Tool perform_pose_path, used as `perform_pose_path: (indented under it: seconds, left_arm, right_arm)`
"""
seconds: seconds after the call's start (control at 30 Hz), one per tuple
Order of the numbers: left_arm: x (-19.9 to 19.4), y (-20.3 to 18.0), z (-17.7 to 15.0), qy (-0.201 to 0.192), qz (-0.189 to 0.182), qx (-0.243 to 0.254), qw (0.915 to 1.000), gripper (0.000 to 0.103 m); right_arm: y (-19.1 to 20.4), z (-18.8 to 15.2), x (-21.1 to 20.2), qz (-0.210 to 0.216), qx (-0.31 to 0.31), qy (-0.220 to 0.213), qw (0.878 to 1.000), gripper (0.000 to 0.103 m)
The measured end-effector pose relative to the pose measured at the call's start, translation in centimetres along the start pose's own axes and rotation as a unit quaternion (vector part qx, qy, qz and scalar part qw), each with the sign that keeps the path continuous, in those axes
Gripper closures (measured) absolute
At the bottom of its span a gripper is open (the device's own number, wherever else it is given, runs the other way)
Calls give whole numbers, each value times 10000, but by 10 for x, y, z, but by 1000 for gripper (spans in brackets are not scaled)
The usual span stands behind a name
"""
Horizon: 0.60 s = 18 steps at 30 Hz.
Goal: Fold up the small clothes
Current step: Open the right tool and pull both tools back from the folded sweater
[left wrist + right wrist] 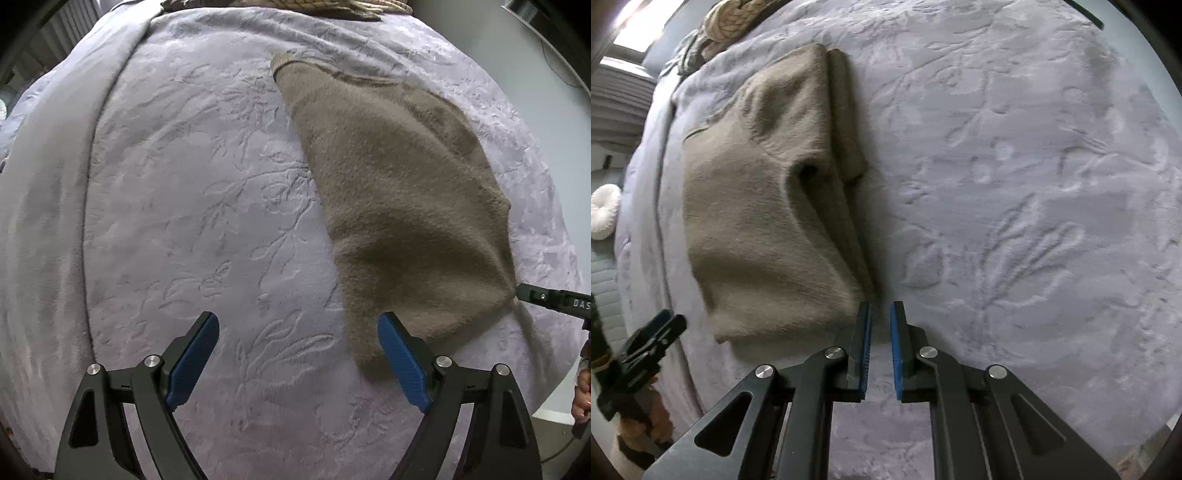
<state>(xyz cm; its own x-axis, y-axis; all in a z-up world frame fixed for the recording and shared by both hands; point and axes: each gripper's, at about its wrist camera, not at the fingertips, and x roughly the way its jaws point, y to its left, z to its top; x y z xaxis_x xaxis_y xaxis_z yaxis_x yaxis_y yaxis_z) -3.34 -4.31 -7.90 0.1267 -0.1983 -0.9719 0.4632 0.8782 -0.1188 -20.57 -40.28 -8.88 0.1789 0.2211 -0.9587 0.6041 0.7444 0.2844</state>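
Observation:
A fuzzy taupe garment point(399, 192) lies folded on a lavender embossed bedspread point(192, 206). My left gripper point(298, 325) is open and empty, hovering just left of the garment's near corner. In the right wrist view the same garment point(764, 206) lies left of centre, with a folded edge along its right side. My right gripper point(880, 314) has a narrow gap between its blue pads and holds nothing; its left pad sits beside the garment's near corner. The right gripper's tip point(554, 299) shows at the right edge of the left wrist view, and the left gripper point(653, 343) at the lower left of the right wrist view.
A woven rope-like item point(735, 22) lies at the far end of the bed. A grey blanket strip point(48, 206) runs along the bed's left side. A white round cushion point(604, 212) sits beyond the bed's edge.

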Motion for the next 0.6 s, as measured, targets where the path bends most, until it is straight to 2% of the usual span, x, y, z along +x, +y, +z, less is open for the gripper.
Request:
perform_pose_path:
  seconds: [0.1, 0.2, 0.5, 0.57, 0.6]
  left_arm:
    - [-3, -6, 7, -21, 36, 4, 10000, 14]
    - [-8, -3, 6, -42, 75, -80, 9999, 14]
    - [-18, -1, 7, -125, 27, -231, 9997, 14]
    - [-19, 0, 8, -132, 26, -264, 9996, 14]
    - [-20, 1, 8, -122, 32, -264, 9996, 0]
  right_arm:
    - [-1, -1, -6, 38, 150, -27, 9999, 93]
    - [4, -4, -15, 23, 102, -91, 9999, 89]
    - [24, 0, -21, 150, -35, -82, 9998, 89]
    - [30, 1, -21, 168, -68, -72, 9998, 86]
    - [31, 1, -21, 176, -78, -69, 9998, 76]
